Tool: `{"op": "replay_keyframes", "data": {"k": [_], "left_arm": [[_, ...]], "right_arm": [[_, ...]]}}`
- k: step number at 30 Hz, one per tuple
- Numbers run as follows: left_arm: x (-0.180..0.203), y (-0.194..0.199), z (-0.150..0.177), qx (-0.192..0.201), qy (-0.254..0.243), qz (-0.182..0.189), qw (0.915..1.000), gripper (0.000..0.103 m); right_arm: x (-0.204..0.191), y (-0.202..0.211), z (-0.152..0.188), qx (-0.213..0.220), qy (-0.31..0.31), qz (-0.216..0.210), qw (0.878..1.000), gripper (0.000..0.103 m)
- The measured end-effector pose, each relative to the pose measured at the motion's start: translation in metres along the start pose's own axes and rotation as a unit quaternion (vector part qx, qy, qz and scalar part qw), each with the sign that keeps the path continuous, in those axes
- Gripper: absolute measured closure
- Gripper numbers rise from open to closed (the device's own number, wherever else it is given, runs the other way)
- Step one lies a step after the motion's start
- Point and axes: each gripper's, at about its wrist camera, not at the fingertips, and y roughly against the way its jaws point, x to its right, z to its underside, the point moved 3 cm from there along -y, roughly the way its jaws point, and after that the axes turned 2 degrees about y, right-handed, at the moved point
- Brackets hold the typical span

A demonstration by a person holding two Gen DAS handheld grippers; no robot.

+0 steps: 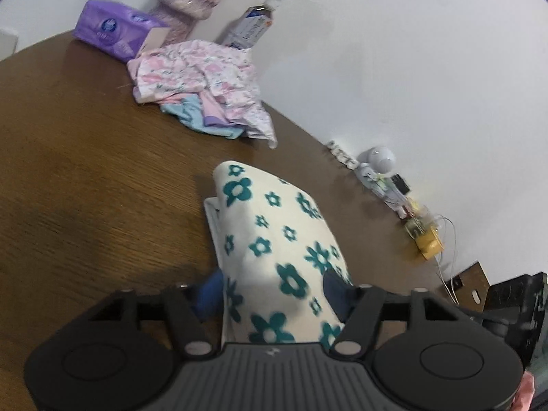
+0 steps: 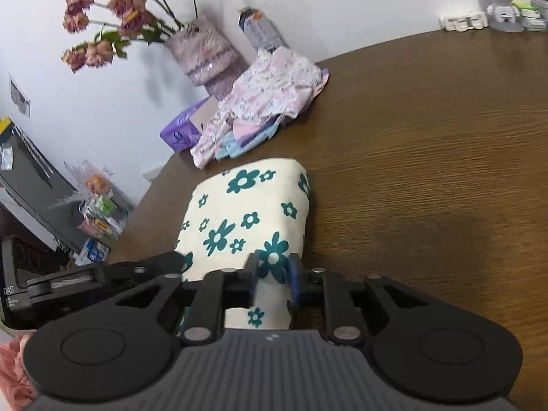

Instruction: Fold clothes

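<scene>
Both your grippers grip the flowered cloth above the table.

Your left gripper (image 1: 274, 294) has its blue pads set wide, pressed against either side of the cloth (image 1: 274, 239); your right gripper (image 2: 273, 274) is pinched nearly closed on a narrow fold of the cloth (image 2: 246, 212). Below lies the brown wooden table (image 2: 428, 137), with a heap of pink clothes (image 2: 270, 92) near the white wall (image 1: 394, 51), beside a purple pack (image 1: 109, 29) and dried flowers (image 2: 106, 10).

My home living area, wooden table (image 2: 428, 130), dried flowers (image 2: 113, 10), tissue pack (image 1: 109, 29), children's clothes pile (image 1: 209, 85) against white wall.
</scene>
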Motion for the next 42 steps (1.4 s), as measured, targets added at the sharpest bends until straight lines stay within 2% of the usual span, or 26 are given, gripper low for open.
{"op": "replay_keyframes", "data": {"k": [1, 9, 18, 23, 26, 29, 31, 34, 38, 40, 42], "left_arm": [[0.002, 0.001, 0.003, -0.005, -0.007, 0.0, 1.0, 0.041], [0.022, -0.008, 0.031, -0.049, -0.046, 0.01, 0.9977, 0.059], [0.085, -0.042, 0.066, -0.098, -0.108, 0.02, 0.989, 0.06], [0.112, -0.074, 0.074, -0.109, -0.115, 0.023, 0.9871, 0.06], [0.121, -0.076, 0.078, -0.113, -0.126, 0.033, 0.9851, 0.06], [0.122, -0.055, 0.076, -0.094, -0.145, 0.055, 0.9835, 0.058], [0.116, -0.033, 0.073, -0.07, -0.153, 0.056, 0.9842, 0.056], [0.095, 0.002, 0.064, -0.023, -0.144, 0.031, 0.9889, 0.052], [0.057, 0.035, 0.043, 0.035, -0.108, -0.017, 0.9934, 0.05], [0.041, 0.045, 0.033, 0.053, -0.096, -0.029, 0.9935, 0.05], [0.031, 0.042, 0.023, 0.054, -0.09, -0.026, 0.9942, 0.05]], "right_arm": [[-0.001, 0.004, 0.002, 0.003, 0.005, 0.003, 1.0, 0.06], [0.0, 0.027, 0.02, 0.015, 0.02, 0.013, 1.0, 0.06], [0.046, 0.068, 0.034, 0.053, -0.017, 0.043, 0.998, 0.057], [0.068, 0.083, 0.038, 0.065, -0.034, 0.053, 0.996, 0.056], [0.076, 0.089, 0.04, 0.07, -0.04, 0.057, 0.995, 0.056], [0.078, 0.093, 0.043, 0.073, -0.039, 0.059, 0.995, 0.056], [0.076, 0.092, 0.045, 0.071, -0.037, 0.057, 0.995, 0.056], [0.066, 0.09, 0.047, 0.069, -0.026, 0.046, 0.996, 0.056], [0.046, 0.085, 0.049, 0.071, 0.0, 0.04, 0.997, 0.056], [0.039, 0.079, 0.047, 0.068, 0.003, 0.036, 0.997, 0.056], [0.033, 0.073, 0.045, 0.064, 0.006, 0.031, 0.997, 0.056]]}}
